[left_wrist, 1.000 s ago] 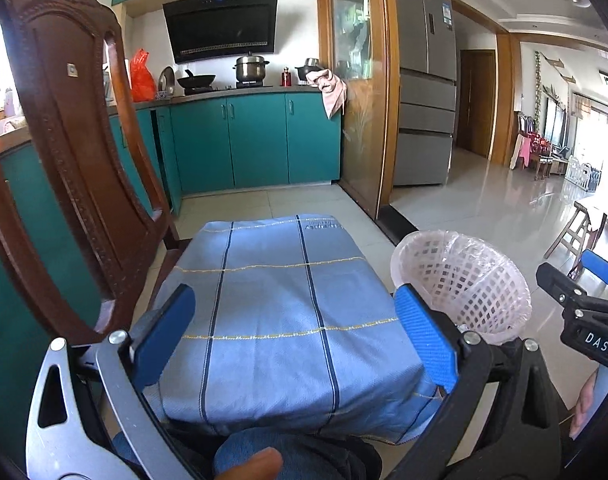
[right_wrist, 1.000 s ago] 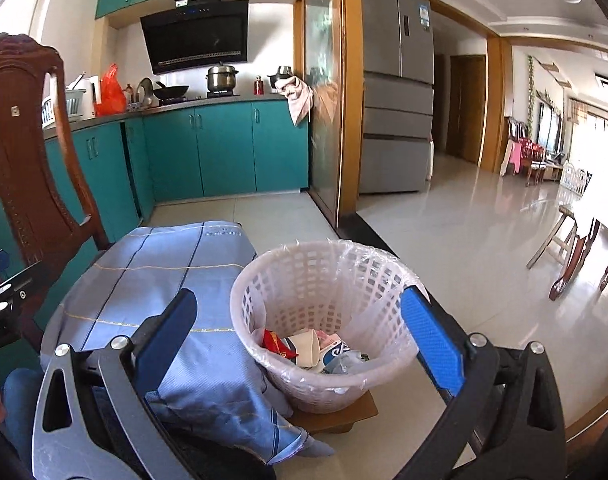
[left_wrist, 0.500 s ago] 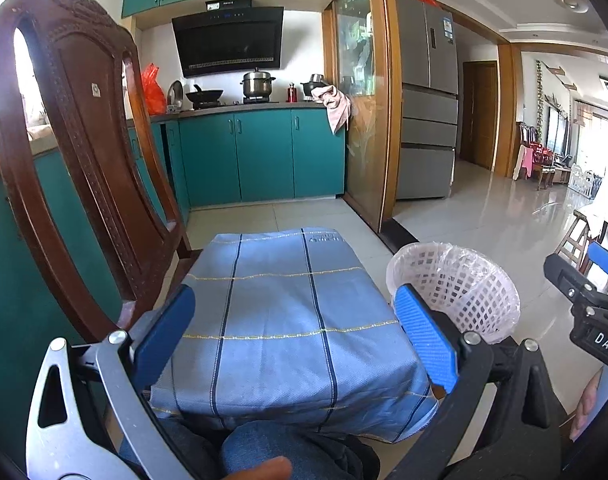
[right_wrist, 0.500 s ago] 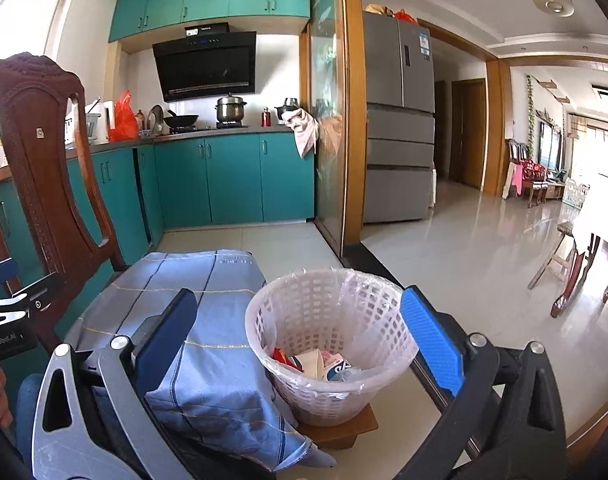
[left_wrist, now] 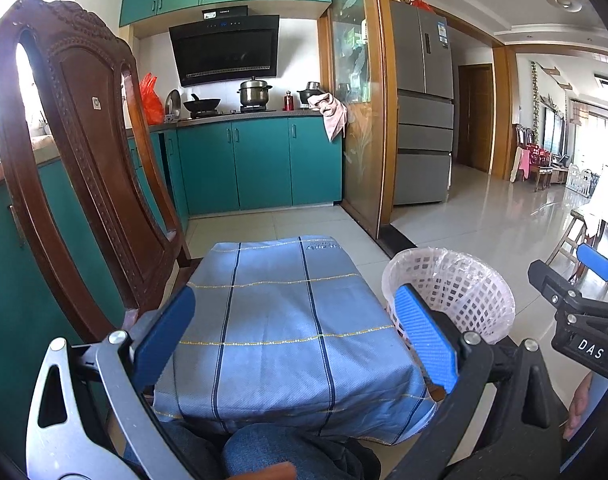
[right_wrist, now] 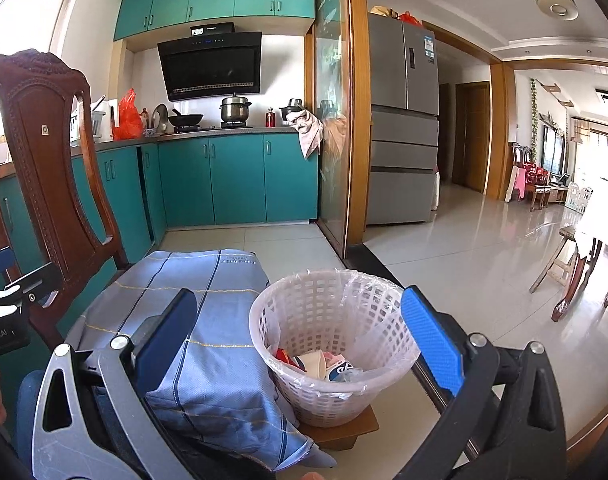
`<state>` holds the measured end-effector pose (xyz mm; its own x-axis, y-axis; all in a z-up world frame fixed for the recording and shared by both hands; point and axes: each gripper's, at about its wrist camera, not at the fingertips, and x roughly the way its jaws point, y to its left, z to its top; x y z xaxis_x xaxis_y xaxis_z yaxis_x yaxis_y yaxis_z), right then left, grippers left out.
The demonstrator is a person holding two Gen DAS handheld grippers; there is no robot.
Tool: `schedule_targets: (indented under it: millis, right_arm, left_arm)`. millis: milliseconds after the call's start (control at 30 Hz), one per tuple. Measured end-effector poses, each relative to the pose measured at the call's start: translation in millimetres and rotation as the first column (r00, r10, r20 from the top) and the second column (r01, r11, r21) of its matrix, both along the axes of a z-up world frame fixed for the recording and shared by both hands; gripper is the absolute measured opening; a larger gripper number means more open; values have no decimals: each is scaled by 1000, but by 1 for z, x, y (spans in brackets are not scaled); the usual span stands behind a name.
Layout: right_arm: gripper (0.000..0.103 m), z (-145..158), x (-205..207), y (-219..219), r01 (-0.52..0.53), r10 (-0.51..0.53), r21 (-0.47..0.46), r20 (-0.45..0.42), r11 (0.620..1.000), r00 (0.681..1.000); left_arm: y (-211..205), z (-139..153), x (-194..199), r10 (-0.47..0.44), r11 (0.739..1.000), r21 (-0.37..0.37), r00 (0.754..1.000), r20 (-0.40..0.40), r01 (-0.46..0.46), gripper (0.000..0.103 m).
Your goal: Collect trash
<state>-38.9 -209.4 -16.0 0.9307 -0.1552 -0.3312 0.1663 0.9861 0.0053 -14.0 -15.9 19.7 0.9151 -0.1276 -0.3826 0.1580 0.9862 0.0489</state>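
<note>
A white lattice waste basket [right_wrist: 335, 344] with a clear liner stands on a small wooden board on the floor, right of a low table under a blue striped cloth [left_wrist: 280, 320]. Several pieces of trash [right_wrist: 319, 364] lie in its bottom. The basket also shows in the left wrist view [left_wrist: 459, 292]. My left gripper [left_wrist: 296, 340] is open and empty above the near part of the cloth. My right gripper [right_wrist: 300, 344] is open and empty, held above and in front of the basket. No trash shows on the cloth.
A carved wooden chair [left_wrist: 84, 152] stands at the table's left. Teal kitchen cabinets [left_wrist: 260, 164] and a stove lie ahead, a grey fridge [left_wrist: 421, 108] and glass partition to the right. Tiled floor [right_wrist: 463, 256] opens right toward dining furniture.
Both grippers have risen and pulled back, so the table and basket sit lower and smaller in view. Both stay open and empty.
</note>
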Motion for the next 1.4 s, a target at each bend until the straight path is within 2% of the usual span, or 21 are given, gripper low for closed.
schedule_targets:
  millis: [733, 1400]
  right_arm:
    - [100, -2, 0, 3, 1, -1, -11, -7, 1000, 1000]
    - [100, -15, 2, 1, 6, -6, -2, -28, 1000, 1000]
  left_arm:
    - [3, -1, 2, 3, 1000, -16, 1000, -3, -3, 100]
    - [-7, -5, 2, -18, 1000, 15, 1000, -24, 18, 100]
